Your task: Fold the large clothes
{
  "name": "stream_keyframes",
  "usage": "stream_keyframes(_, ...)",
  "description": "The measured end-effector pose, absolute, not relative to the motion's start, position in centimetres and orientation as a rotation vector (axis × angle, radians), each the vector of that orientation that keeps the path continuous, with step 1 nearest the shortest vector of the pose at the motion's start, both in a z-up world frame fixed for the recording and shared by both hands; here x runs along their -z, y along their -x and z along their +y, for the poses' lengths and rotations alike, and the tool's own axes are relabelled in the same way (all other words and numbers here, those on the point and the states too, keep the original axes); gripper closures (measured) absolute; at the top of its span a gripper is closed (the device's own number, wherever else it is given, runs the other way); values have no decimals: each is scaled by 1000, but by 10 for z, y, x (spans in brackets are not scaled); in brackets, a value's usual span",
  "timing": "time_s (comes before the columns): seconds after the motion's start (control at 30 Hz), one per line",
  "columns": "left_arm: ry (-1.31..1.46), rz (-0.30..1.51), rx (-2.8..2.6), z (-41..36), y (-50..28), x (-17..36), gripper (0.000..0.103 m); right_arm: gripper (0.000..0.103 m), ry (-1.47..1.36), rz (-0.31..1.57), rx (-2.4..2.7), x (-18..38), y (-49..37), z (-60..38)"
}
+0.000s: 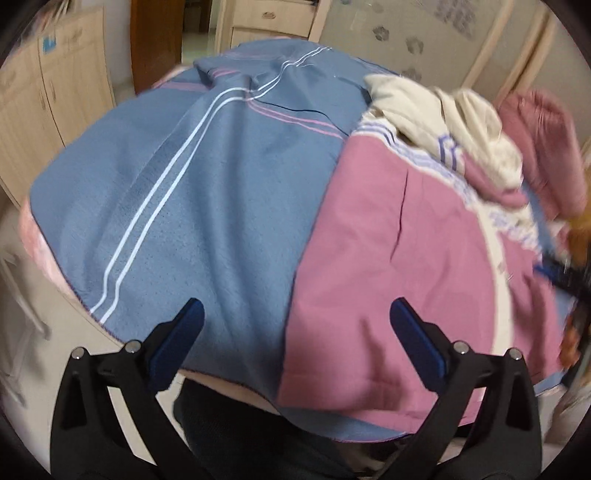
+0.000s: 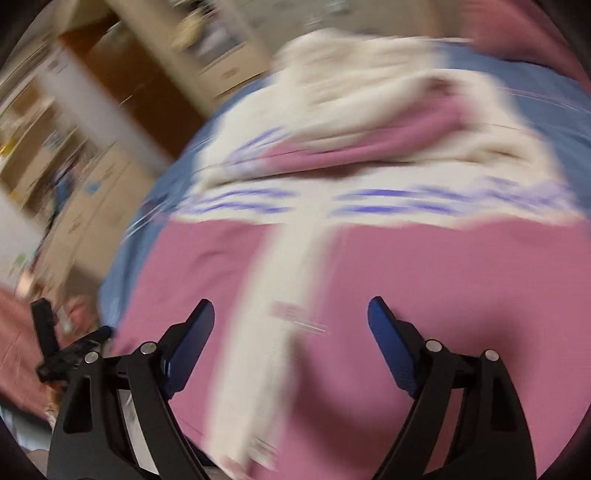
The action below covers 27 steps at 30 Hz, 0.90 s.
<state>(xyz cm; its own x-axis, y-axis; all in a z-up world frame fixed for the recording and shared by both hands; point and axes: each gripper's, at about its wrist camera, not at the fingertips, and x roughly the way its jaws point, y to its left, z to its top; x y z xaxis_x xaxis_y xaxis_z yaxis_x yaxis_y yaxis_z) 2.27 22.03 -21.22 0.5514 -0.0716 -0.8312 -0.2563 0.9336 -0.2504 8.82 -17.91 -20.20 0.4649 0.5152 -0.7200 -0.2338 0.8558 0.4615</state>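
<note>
A pink and cream garment (image 1: 388, 258) with purple stripes lies on a blue blanket (image 1: 207, 206) that covers the bed. Its cream upper part (image 1: 424, 107) is bunched at the far right. My left gripper (image 1: 295, 317) is open and empty above the near edge, where the blanket meets the garment's left side. In the blurred right wrist view the garment (image 2: 406, 280) fills the frame, with a cream placket (image 2: 288, 280) down its middle. My right gripper (image 2: 291, 314) is open and empty just above the garment's lower part. My left gripper also shows at the left edge (image 2: 55, 350).
Wooden cabinets (image 1: 48, 103) stand to the left of the bed, a brown door (image 1: 155, 40) and a drawer unit (image 1: 273, 18) behind it. A pink pillow (image 1: 543, 147) lies at the far right. The floor (image 1: 44, 332) shows at the near left.
</note>
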Motion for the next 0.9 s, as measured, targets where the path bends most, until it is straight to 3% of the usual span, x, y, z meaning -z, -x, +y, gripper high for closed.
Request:
stream_keyframes(0.17, 526, 1010, 92, 230, -44, 218, 3, 17, -462, 999, -239, 219, -50, -286)
stream_keyframes(0.37, 632, 1150, 174, 221, -65, 247, 17, 17, -550, 1044, -186, 253, -25, -334)
stream_keyframes(0.63, 526, 1212, 175, 200, -58, 248, 35, 17, -637, 977, -184, 248, -11, -355)
stream_keyframes(0.77, 514, 1215, 180, 199, -54, 246, 36, 17, -698, 909, -153, 245, 2, -374)
stream_keyframes(0.9, 479, 1216, 202, 193, -52, 242, 35, 17, -646, 972, -53, 255, 7, -384)
